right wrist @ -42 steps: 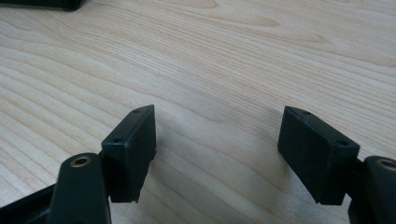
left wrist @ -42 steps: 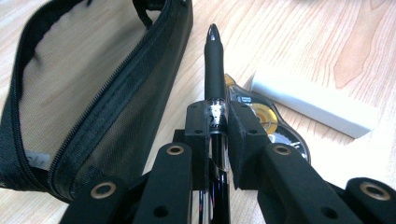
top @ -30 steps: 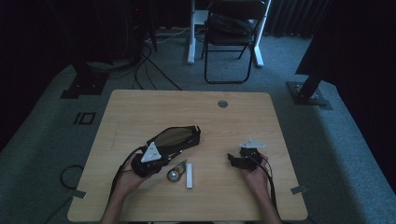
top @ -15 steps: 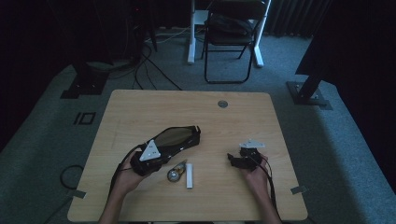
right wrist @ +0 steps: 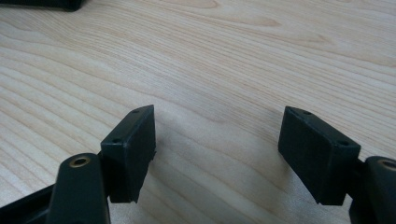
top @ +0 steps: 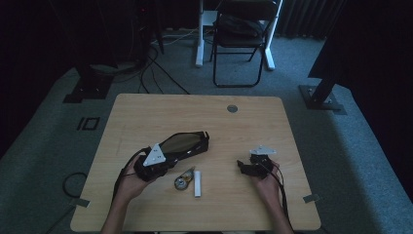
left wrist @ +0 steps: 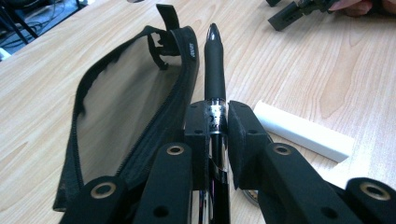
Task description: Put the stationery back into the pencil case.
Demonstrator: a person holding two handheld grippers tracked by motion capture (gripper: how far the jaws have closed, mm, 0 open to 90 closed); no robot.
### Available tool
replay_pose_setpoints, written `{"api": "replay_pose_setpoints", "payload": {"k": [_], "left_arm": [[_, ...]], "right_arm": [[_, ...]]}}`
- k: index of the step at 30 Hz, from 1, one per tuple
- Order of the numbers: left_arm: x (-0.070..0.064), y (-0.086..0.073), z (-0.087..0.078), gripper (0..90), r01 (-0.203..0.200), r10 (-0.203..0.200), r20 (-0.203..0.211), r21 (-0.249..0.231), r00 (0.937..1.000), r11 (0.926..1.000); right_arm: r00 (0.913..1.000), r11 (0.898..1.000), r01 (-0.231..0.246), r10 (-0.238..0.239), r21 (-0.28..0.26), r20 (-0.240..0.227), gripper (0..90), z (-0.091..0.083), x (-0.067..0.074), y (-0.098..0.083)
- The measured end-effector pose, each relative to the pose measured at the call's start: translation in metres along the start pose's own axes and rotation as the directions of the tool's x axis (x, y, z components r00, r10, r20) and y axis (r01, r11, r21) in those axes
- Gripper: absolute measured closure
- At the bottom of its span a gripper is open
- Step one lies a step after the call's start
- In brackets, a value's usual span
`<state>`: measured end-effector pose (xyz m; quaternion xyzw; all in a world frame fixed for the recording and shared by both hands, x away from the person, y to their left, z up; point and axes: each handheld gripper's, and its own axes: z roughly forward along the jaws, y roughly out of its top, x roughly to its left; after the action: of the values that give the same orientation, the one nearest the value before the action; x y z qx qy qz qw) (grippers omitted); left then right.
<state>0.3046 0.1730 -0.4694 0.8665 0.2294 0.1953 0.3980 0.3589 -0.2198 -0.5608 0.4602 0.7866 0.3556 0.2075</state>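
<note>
My left gripper [left wrist: 216, 122] is shut on a black pen [left wrist: 214, 65], which points forward along the right edge of an open black mesh pencil pouch [left wrist: 126, 88]. From above, the left gripper [top: 168, 158] lies over the pouch [top: 187, 142] at the table's middle left. A white eraser block [left wrist: 303, 130] lies just right of the jaws, also seen as the white eraser [top: 197, 182]. My right gripper [right wrist: 217, 149] is open above bare wood with nothing between its fingers; it sits as the right gripper [top: 246, 167] at the table's right.
A small round metal object [top: 182, 182] rests beside the eraser. The wooden table [top: 253, 131] has a round cable grommet [top: 232, 108] near its far edge. A folding chair [top: 241, 34] and stands are on the floor beyond.
The left gripper has shifted slightly over the pouch. The right gripper has stayed where it was.
</note>
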Motion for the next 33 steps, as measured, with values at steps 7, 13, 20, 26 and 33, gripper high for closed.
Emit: {"api": "replay_pose_setpoints", "payload": {"k": [7, 13, 20, 26, 33], "left_arm": [[0.005, 0.004, -0.004, 79.4, 0.0, 0.0, -0.015, -0.011, 0.9999, 0.9999], [0.009, 0.008, -0.007, 79.4, -0.007, 0.007, -0.026, -0.019, 0.9996, 0.9998], [0.014, 0.014, -0.008, 79.4, -0.011, 0.01, -0.036, -0.025, 0.9993, 0.9996], [0.019, 0.016, -0.008, 79.4, -0.009, 0.008, -0.046, -0.028, 0.9989, 0.9996], [0.023, 0.021, -0.008, 79.4, -0.013, 0.011, -0.054, -0.032, 0.9985, 0.9994]], "right_arm": [[1.0, 1.0, 0.0, 0.0, 0.0, 0.0, 27.5, 0.0, 0.0, 0.0], [1.0, 1.0, 0.0, 0.0, 0.0, 0.0, 27.5, 0.0, 0.0, 0.0], [1.0, 1.0, 0.0, 0.0, 0.0, 0.0, 27.5, 0.0, 0.0, 0.0], [1.0, 1.0, 0.0, 0.0, 0.0, 0.0, 27.5, 0.0, 0.0, 0.0], [1.0, 1.0, 0.0, 0.0, 0.0, 0.0, 27.5, 0.0, 0.0, 0.0]]}}
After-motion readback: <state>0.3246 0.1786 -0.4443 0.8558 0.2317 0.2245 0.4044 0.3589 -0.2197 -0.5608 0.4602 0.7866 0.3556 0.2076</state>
